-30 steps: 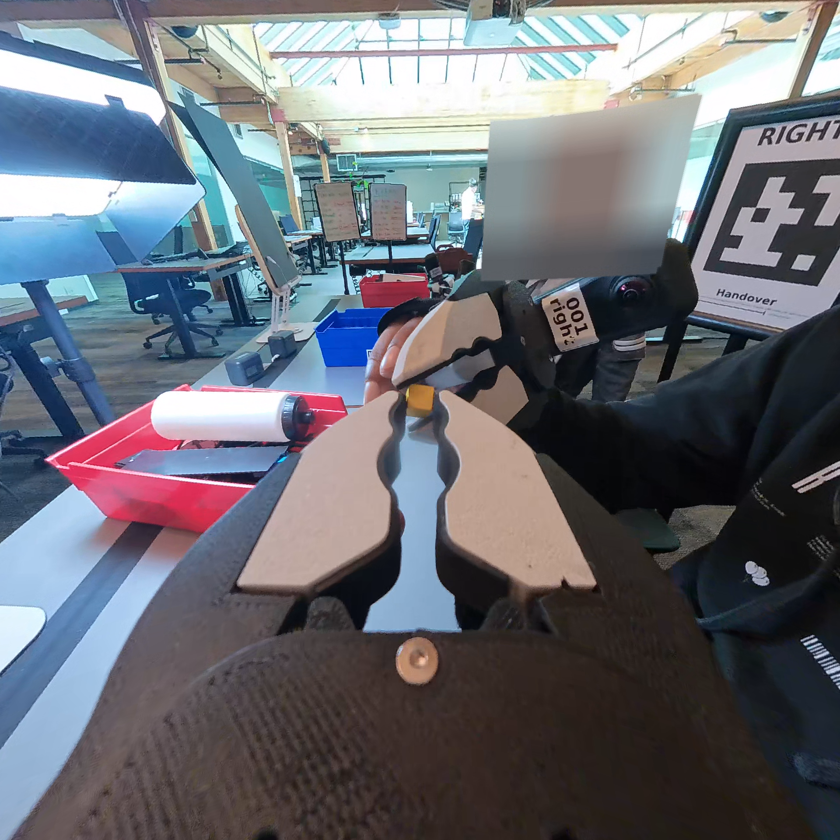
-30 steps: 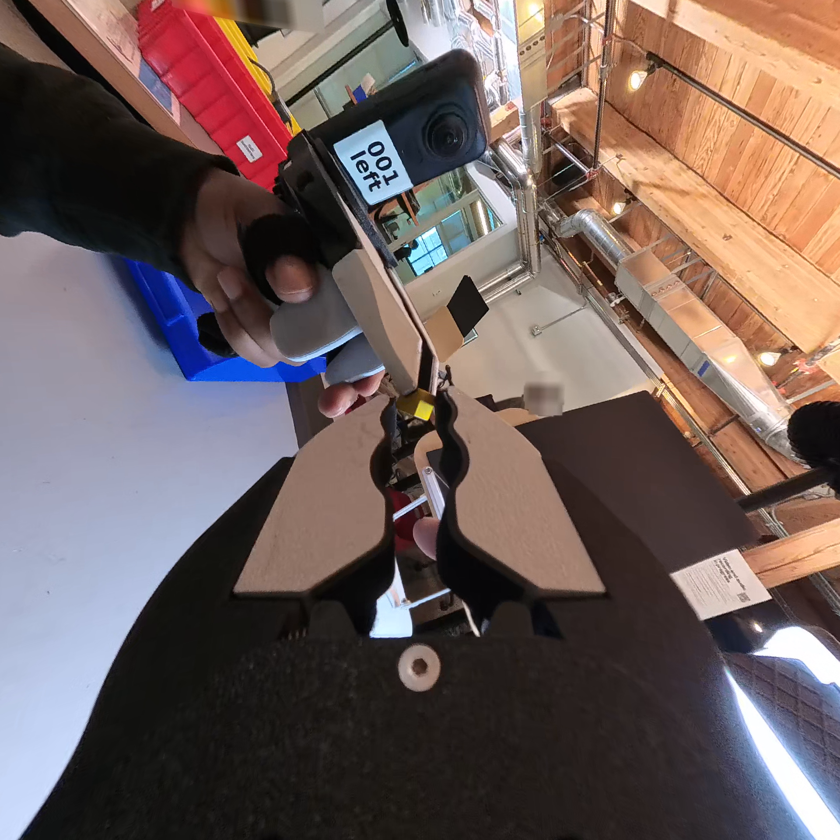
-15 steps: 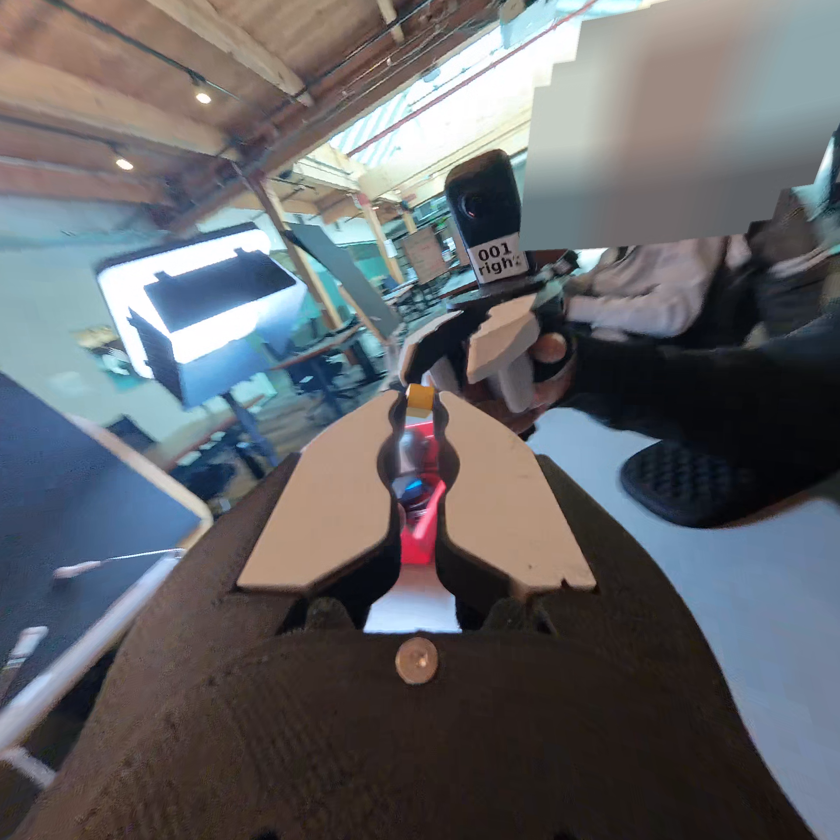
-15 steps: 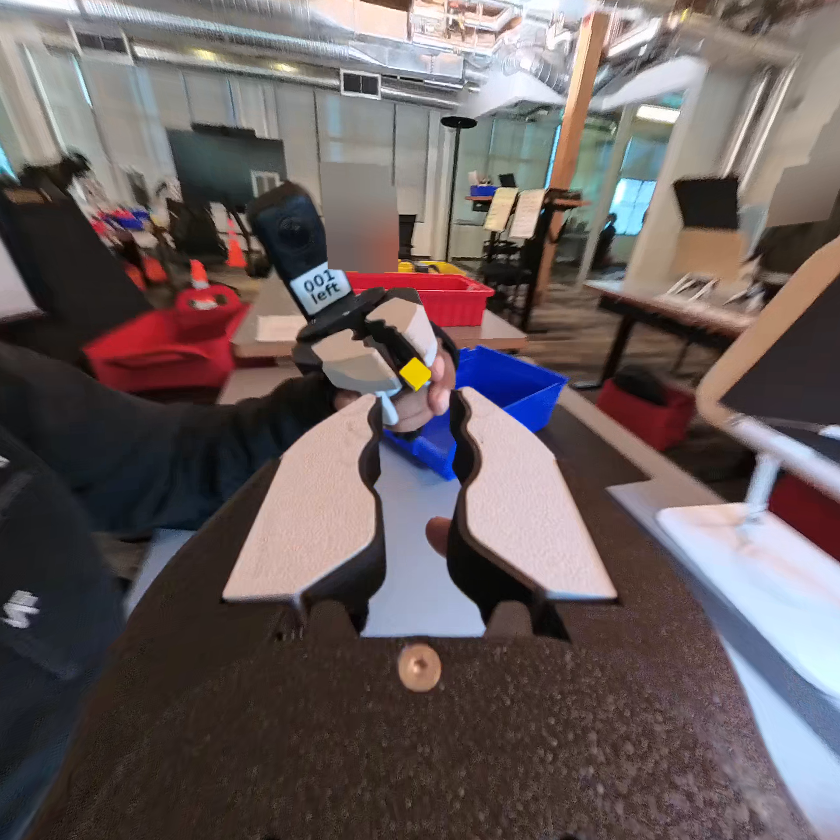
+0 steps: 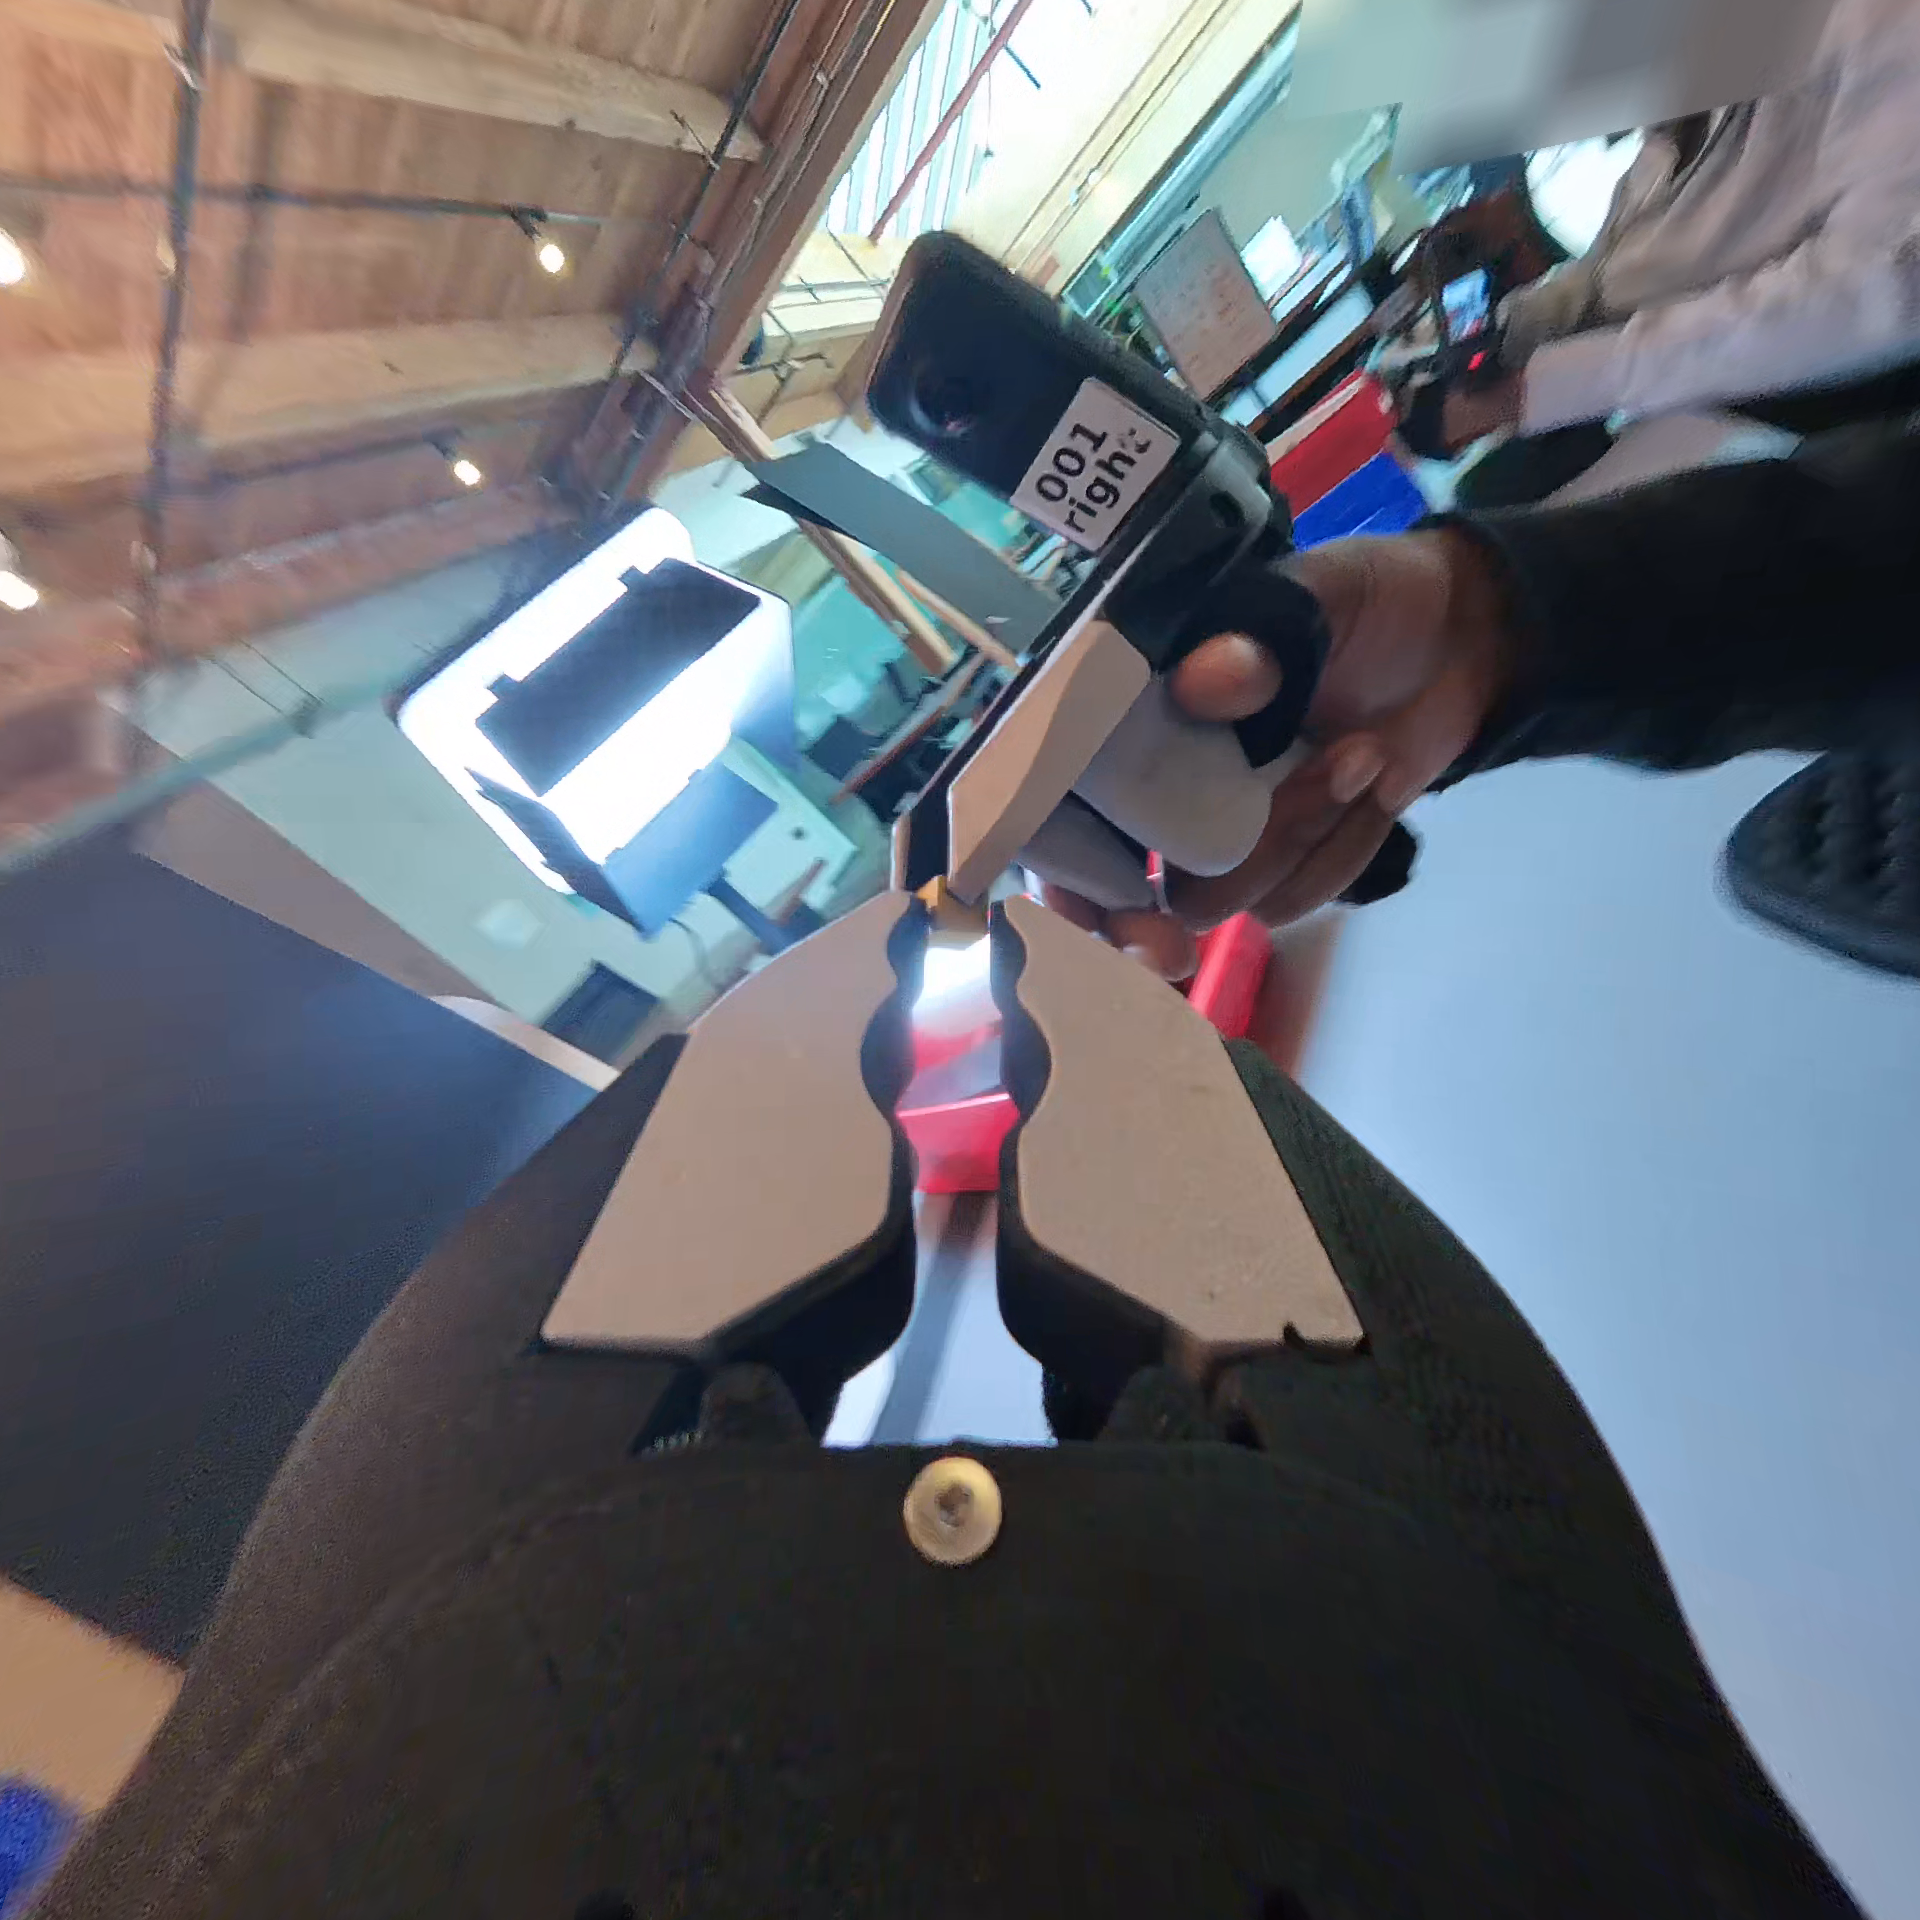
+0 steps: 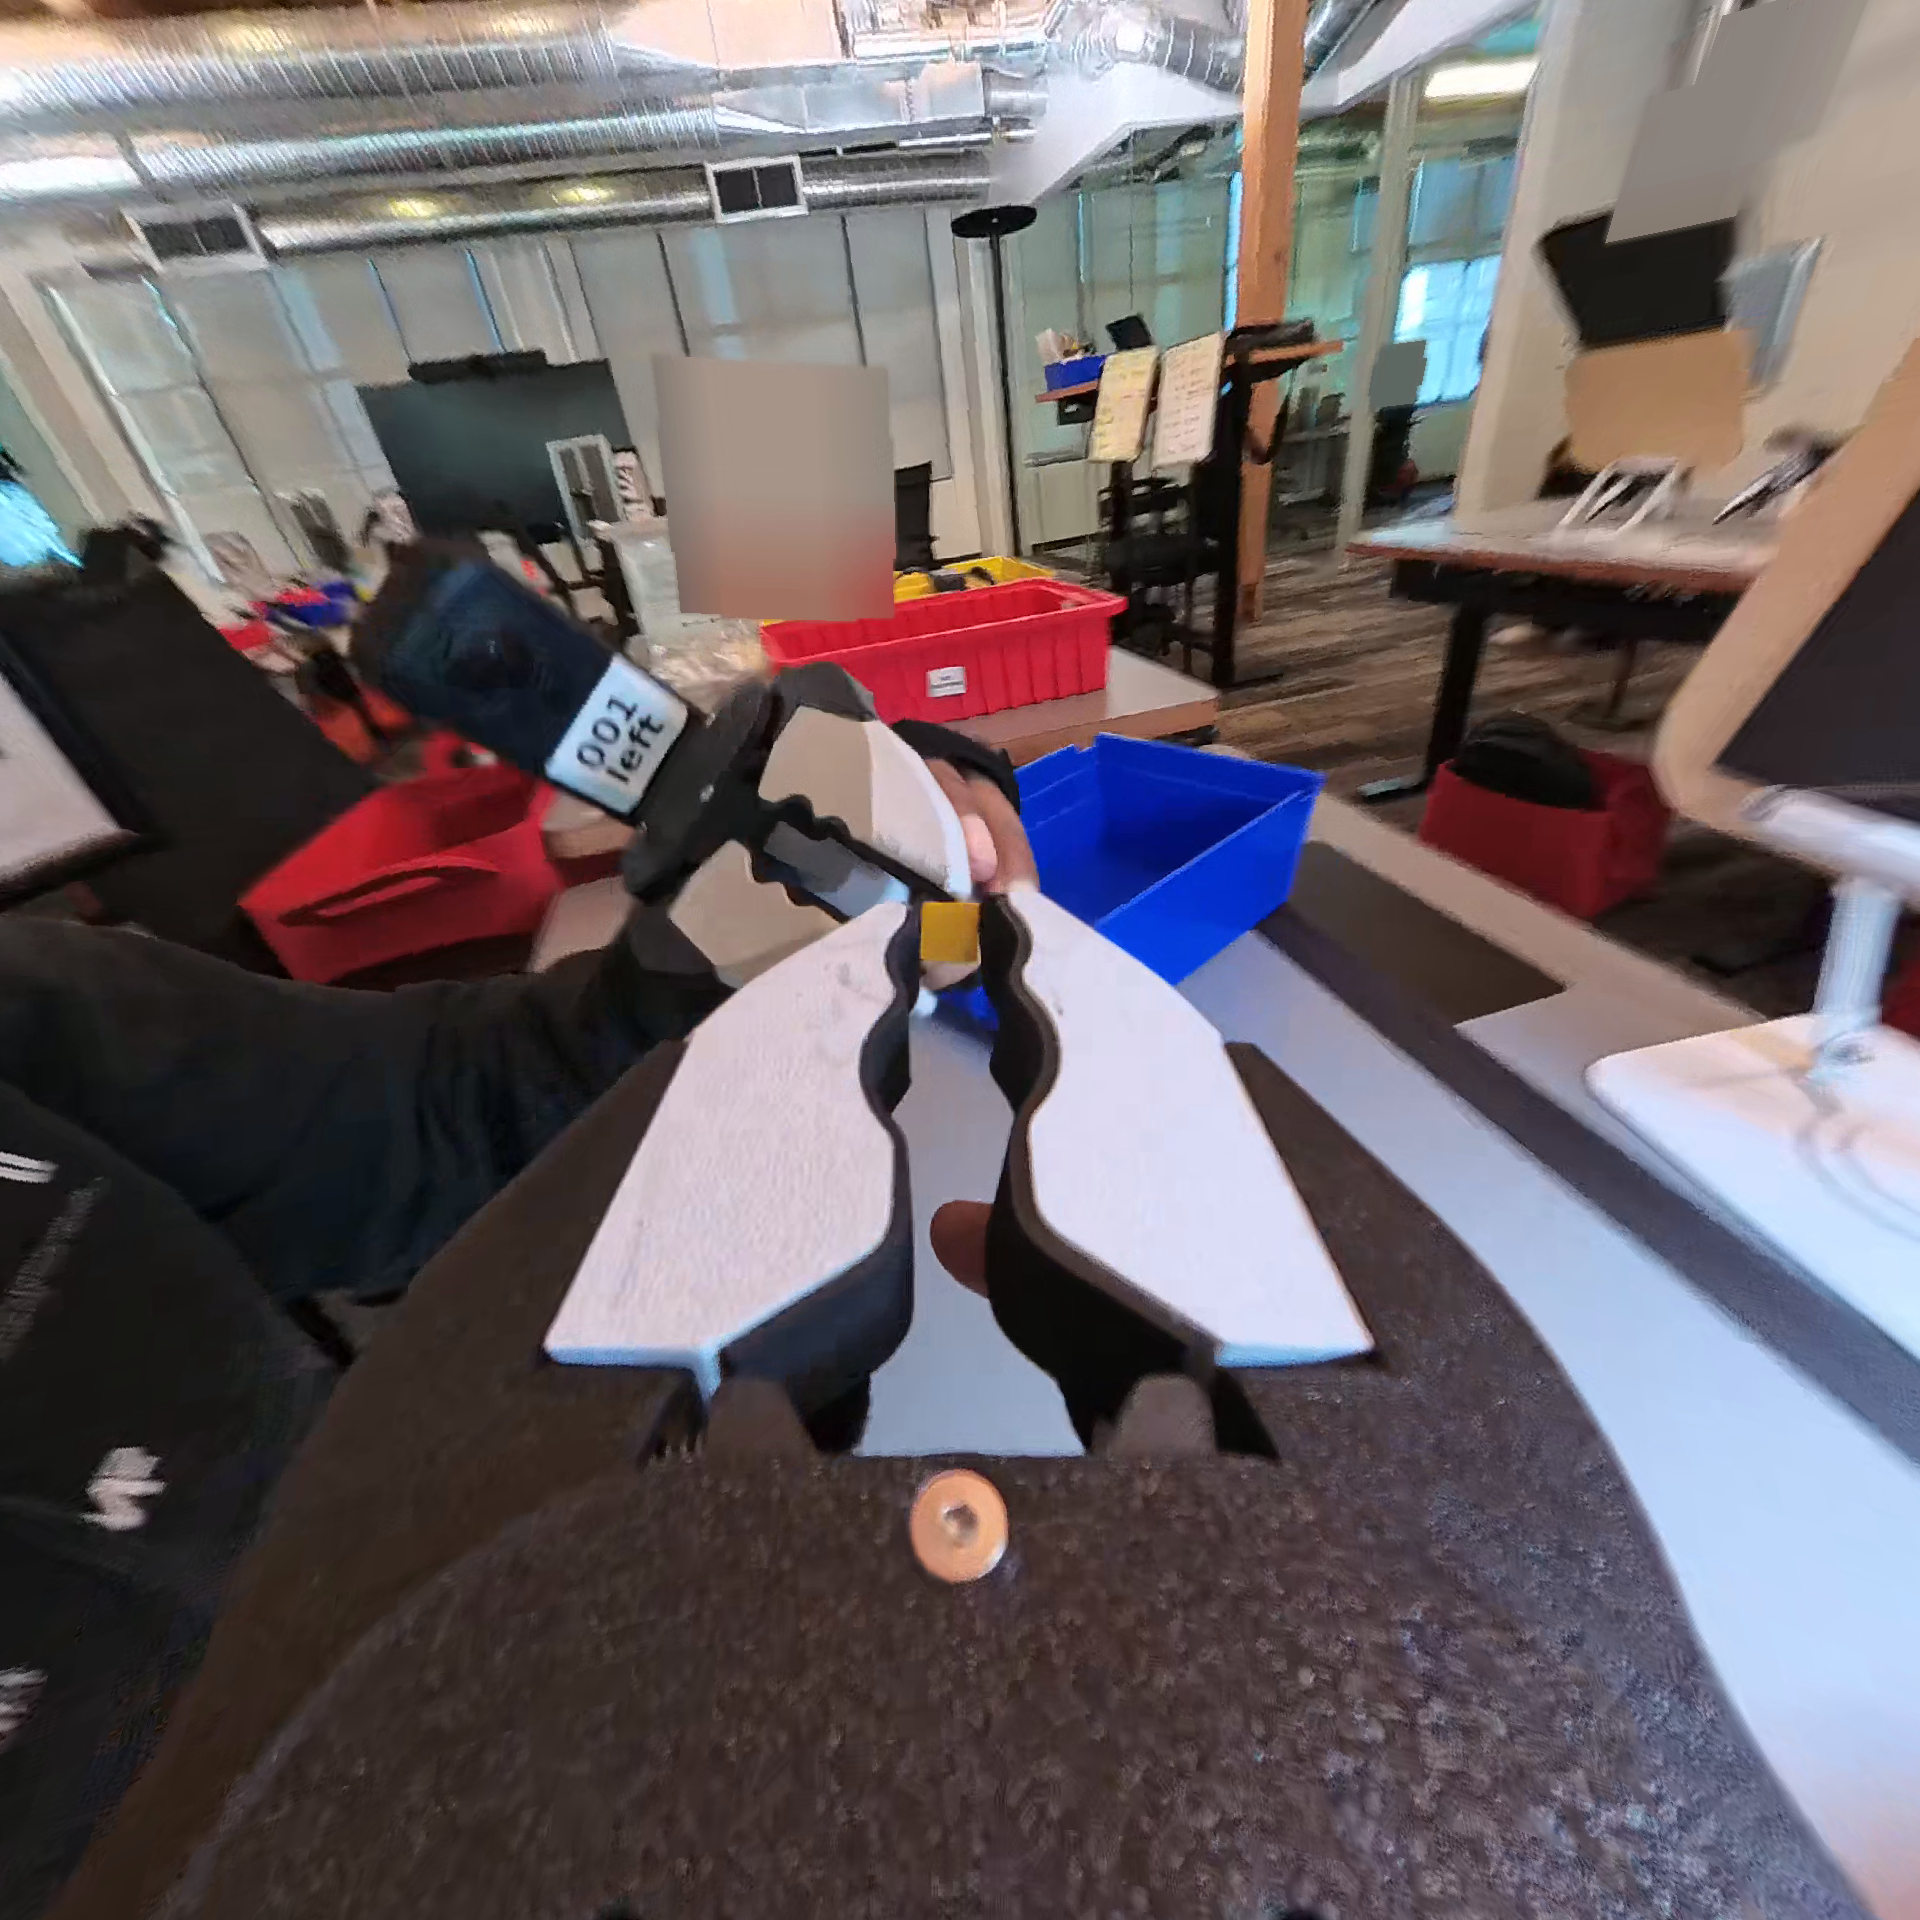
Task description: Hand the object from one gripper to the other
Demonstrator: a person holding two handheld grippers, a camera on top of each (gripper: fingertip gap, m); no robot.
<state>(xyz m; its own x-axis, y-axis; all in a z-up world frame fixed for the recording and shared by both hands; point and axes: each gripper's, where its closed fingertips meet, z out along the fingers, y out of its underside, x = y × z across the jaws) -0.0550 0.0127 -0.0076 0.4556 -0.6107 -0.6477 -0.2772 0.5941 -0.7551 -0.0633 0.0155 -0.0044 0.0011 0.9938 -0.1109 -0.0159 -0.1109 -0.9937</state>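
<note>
Handover in mid-air above the grey worktop (image 6: 1621, 1382): a small yellow block (image 6: 950, 932) sits at the meeting tips of both tools. The right gripper (image 6: 948, 940) has its jaws drawn in around the block, apparently pinching its two side faces; in the left wrist view the left gripper (image 5: 948, 914) also has the block (image 5: 938, 891) at its tips, and whether it is clamped or merely touching cannot be told. The block looks rigid, light and flat-faced, so a pinch on opposite faces should hold. Being tiny, it could slip free if both loosen together.
</note>
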